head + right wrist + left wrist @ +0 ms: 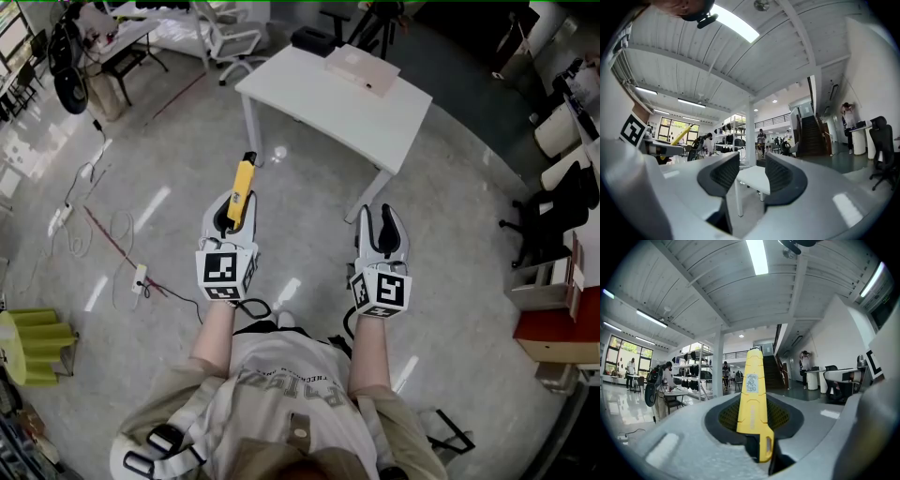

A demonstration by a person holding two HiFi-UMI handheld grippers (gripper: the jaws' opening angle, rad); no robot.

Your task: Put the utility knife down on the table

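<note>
- The utility knife (243, 187) is being clamped in the left gripper (232, 208), short of the table's (328, 108) near edge, its rear hidden by the jaws.
- Nothing is being held by the right gripper (380, 217), its jaws parted.

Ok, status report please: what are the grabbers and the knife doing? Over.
Left gripper shut on the utility knife, above the floor. Right gripper open, empty. Table ahead, flat box on its far side, path open.
</note>
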